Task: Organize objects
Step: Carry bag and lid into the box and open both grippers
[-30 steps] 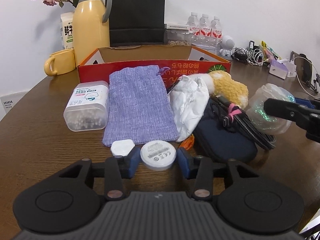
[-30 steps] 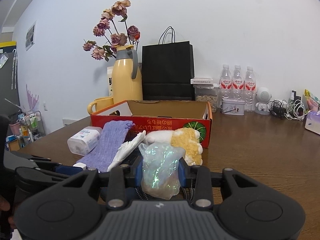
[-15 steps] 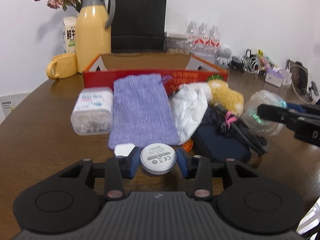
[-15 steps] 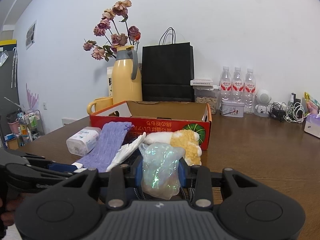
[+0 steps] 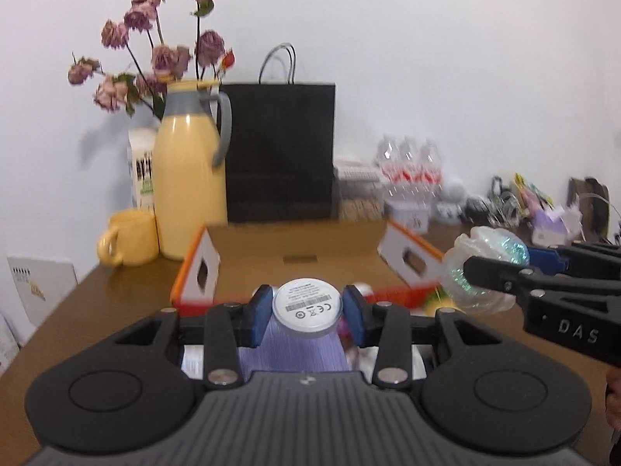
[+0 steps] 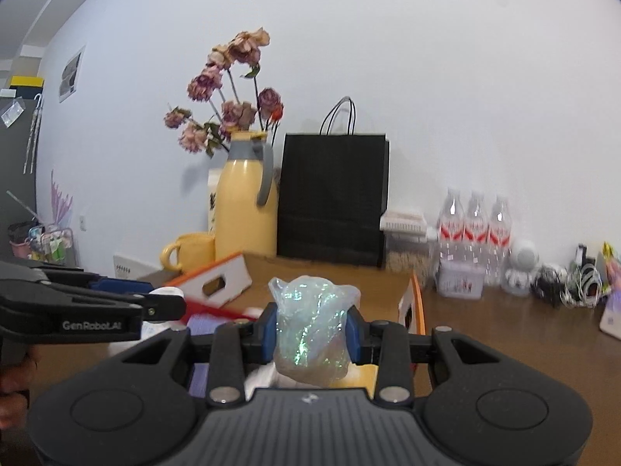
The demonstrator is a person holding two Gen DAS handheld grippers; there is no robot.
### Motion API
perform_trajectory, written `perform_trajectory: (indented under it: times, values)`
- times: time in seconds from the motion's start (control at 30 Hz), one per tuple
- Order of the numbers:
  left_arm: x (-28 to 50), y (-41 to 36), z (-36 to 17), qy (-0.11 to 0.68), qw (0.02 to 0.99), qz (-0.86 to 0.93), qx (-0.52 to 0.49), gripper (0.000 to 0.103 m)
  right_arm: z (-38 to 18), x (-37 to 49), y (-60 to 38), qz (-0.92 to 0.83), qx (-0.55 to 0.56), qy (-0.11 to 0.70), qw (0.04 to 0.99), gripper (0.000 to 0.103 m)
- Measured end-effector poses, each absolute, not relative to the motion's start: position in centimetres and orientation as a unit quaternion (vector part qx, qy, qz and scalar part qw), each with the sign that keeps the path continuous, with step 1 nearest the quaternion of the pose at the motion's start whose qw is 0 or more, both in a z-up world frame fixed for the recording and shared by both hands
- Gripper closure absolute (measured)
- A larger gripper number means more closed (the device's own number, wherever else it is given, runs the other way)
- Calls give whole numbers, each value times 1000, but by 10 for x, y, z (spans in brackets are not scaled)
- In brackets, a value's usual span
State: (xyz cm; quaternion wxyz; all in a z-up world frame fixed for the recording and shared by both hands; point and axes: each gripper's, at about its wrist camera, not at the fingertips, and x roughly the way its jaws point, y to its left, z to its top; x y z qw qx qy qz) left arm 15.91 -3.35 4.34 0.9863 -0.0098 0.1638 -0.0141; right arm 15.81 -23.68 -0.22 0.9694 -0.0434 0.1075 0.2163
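Note:
My left gripper (image 5: pixel 306 308) is shut on a round white disc (image 5: pixel 307 308) with a printed label, held up in the air in front of the open red cardboard box (image 5: pixel 295 252). Below it lies the purple knit pouch (image 5: pixel 291 349). My right gripper (image 6: pixel 310 328) is shut on a crumpled iridescent plastic bag (image 6: pixel 310 330), also raised near the box (image 6: pixel 330 283). In the left wrist view the right gripper (image 5: pixel 500 272) shows at the right with the bag (image 5: pixel 485 272). The left gripper (image 6: pixel 170 303) appears at the left of the right wrist view.
Behind the box stand a yellow jug with dried flowers (image 5: pixel 190 186), a yellow mug (image 5: pixel 128 237), a black paper bag (image 5: pixel 279 151) and water bottles (image 5: pixel 411 167). Cables and small items (image 5: pixel 520 202) crowd the back right of the wooden table (image 6: pixel 504 330).
Both grippers have lifted off the table with their loads and tipped up toward the box. The pile of items on the table has dropped below view.

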Motion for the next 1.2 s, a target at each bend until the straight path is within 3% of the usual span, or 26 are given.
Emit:
perform_trajectory:
  times: [0.23,0.5,0.8,0.83,0.93,1.0,1.03,1.07,1.2]
  values:
    - [227,-27,53,164,986,-2,-29,62,10,236,-215,196,-35,118,973,70]
    - [299,-22,35,196,979,18,-51,62,-15,310,-204,167,-18,157,973,69]
    - [305,-26,13,220,974,17,-39,62,-35,322,-206,161,-25,192,968,66]
    - [304,-27,13,218,975,19,-37,61,-36,321,-206,161,-26,193,968,62]
    - [298,-29,14,201,979,28,-30,37,-35,317,-205,157,-27,190,969,53]
    - [292,-28,16,181,982,41,-31,20,-34,314,-206,156,-24,189,969,38]
    - [291,-27,18,174,983,46,-31,0,-34,314,-207,151,-22,188,970,20]
    - [289,-26,19,164,985,52,-34,0,-34,313,-208,149,-20,188,971,0]
    - [286,-26,23,153,986,55,-37,0,-32,310,-210,149,-14,182,972,0]
